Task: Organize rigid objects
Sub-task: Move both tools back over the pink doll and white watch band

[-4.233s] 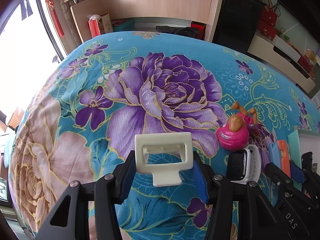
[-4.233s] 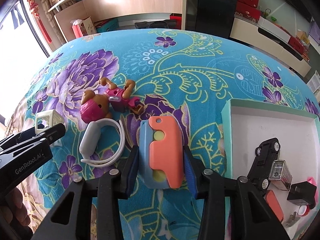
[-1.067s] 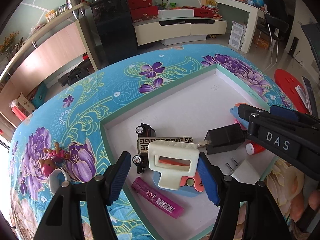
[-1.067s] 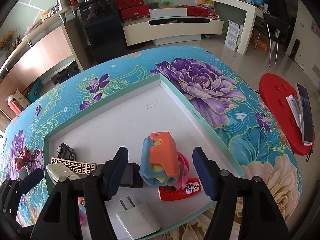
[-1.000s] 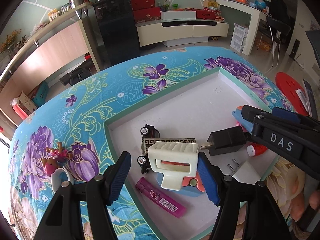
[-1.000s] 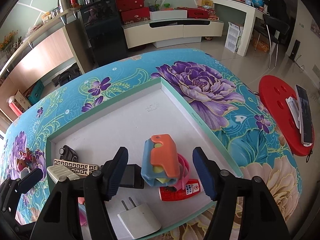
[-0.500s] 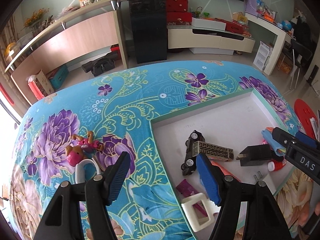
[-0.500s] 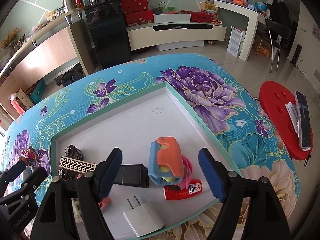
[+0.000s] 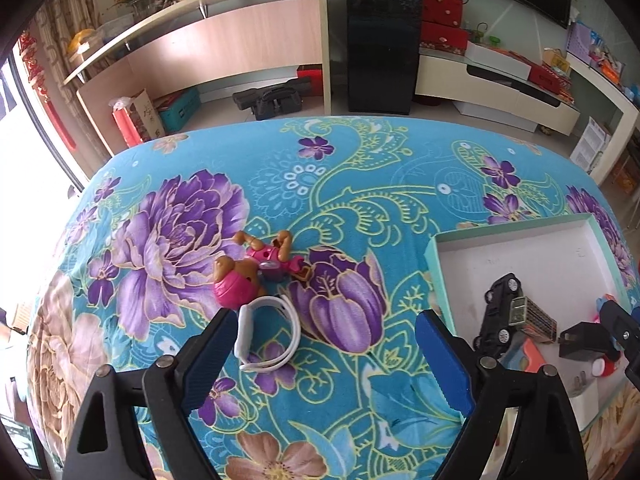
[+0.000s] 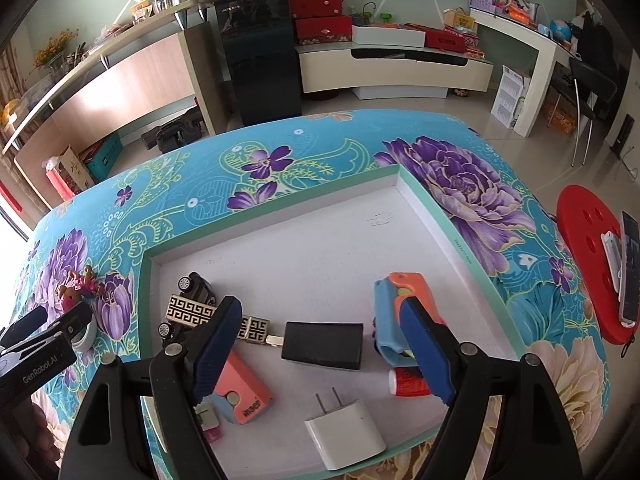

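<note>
My left gripper (image 9: 320,360) is open and empty above the flowered cloth. Just ahead of its left finger lie a white smartwatch (image 9: 266,332) and a pink toy dog (image 9: 256,270). My right gripper (image 10: 320,350) is open and empty over the white tray (image 10: 280,204). In the tray lie a blue-and-orange toy (image 10: 402,312), a black adapter (image 10: 322,346), a white plug (image 10: 344,434), a toy car (image 10: 192,292) under a patterned bar (image 10: 190,314), a red tube (image 10: 408,382) and an orange-and-blue toy (image 10: 240,386). The tray (image 9: 436,264) and car (image 9: 500,312) also show in the left wrist view.
The table is covered with a turquoise cloth with purple flowers (image 9: 180,232). A red stool (image 10: 592,256) with a phone stands to the right of the table. Cabinets and a black fridge (image 9: 380,44) stand behind.
Both grippers let go of their objects in the tray and opened. The left gripper swung left toward the watch and toy dog. The right gripper pulled back and up over the tray.
</note>
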Motion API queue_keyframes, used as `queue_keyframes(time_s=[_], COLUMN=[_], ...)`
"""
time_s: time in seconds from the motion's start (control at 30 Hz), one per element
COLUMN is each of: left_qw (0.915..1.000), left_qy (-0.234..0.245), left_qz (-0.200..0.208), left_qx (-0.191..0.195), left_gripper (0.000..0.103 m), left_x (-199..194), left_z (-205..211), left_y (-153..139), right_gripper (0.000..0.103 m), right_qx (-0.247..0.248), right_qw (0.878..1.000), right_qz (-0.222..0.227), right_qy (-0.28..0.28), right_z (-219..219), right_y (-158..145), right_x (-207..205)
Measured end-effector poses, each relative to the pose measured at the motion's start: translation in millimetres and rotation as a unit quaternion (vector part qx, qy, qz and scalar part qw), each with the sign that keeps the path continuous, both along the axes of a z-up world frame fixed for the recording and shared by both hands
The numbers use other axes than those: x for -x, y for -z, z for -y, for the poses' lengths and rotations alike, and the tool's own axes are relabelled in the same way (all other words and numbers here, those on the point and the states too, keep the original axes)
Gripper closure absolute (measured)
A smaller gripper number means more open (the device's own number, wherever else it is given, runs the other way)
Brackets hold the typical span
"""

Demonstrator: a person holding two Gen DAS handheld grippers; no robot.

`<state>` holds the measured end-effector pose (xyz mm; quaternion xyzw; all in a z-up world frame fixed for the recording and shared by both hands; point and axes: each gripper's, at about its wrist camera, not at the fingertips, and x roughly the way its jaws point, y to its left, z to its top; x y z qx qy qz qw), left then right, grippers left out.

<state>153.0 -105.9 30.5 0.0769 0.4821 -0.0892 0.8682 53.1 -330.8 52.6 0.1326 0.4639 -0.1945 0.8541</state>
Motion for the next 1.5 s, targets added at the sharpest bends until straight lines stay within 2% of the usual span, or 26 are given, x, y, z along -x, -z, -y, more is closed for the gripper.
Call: queue_keyframes(time_s=[0.03, 0.1, 0.37, 0.6, 0.8, 1.1, 1.3, 1.5], left_qw=[1.0, 0.9999, 0.9994, 0.9981, 0.9951, 0.989, 0.9867, 0.9845], left_qy=[-0.004, -0.012, -0.035, -0.061, -0.099, -0.148, -0.16, -0.17], left_qz=[0.0, -0.002, 0.004, 0.003, 0.002, -0.011, -0.029, -0.04], left_qx=[-0.002, -0.007, -0.005, 0.0, 0.002, 0.004, 0.002, -0.016], left_gripper=[0.01, 0.0, 0.0, 0.0, 0.0, 0.0, 0.0, 0.0], left_x=[-1, -3, -6, -11, -15, -21, -23, -24], left_z=[-3, -8, -26, -50, -80, -122, -142, -156], left_y=[1, 3, 1, 0, 0, 8, 20, 28], right_gripper=[0.021, 0.021, 0.021, 0.021, 0.021, 0.021, 0.021, 0.021], right_qx=[0.0, -0.001, -0.032, -0.035, -0.037, -0.045, -0.049, -0.052], right_qw=[1.0, 1.0, 0.998, 0.995, 0.992, 0.982, 0.975, 0.971], right_qz=[-0.002, -0.006, 0.009, 0.004, 0.02, 0.026, 0.016, -0.005], right_qy=[-0.003, -0.01, -0.051, -0.092, -0.116, -0.181, -0.214, -0.232], right_z=[-3, -8, -31, -57, -79, -130, -161, -183], right_y=[1, 2, 7, 10, 5, 8, 15, 27], right_x=[-2, -5, -20, -33, -42, -61, -72, -82])
